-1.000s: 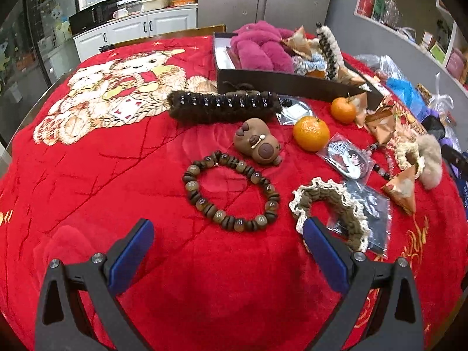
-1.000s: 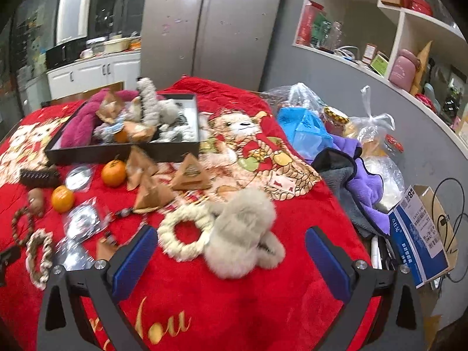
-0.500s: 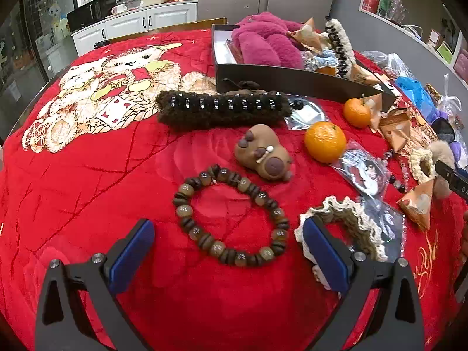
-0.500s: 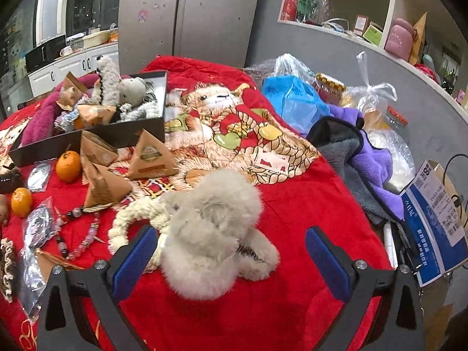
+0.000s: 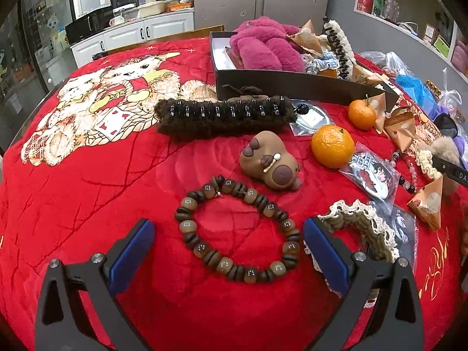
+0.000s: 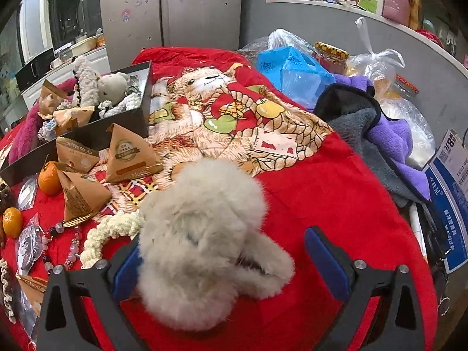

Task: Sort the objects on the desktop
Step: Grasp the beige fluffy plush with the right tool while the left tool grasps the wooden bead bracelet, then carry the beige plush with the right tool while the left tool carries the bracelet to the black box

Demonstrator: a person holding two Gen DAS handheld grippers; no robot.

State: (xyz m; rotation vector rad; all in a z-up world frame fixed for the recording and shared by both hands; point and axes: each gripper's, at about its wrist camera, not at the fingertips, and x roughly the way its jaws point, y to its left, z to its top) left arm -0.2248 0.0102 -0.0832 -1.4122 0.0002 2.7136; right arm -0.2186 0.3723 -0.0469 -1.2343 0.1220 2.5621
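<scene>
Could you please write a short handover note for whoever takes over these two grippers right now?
Left gripper: open, straddling the wooden bead bracelet on the red blanket; nothing held.
Right gripper: open around the grey fluffy hair clip, not closed on it.
Black box already holds a magenta plush item, snack packets and hair ties.
Left out: bracelet, capybara toy, two oranges, dark hair clip, lace scrunchie, packets, badges.

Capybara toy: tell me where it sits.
In the left wrist view, the capybara toy lies mid-table on the red blanket, between the bead bracelet and the dark fuzzy hair clip, left of an orange.
</scene>
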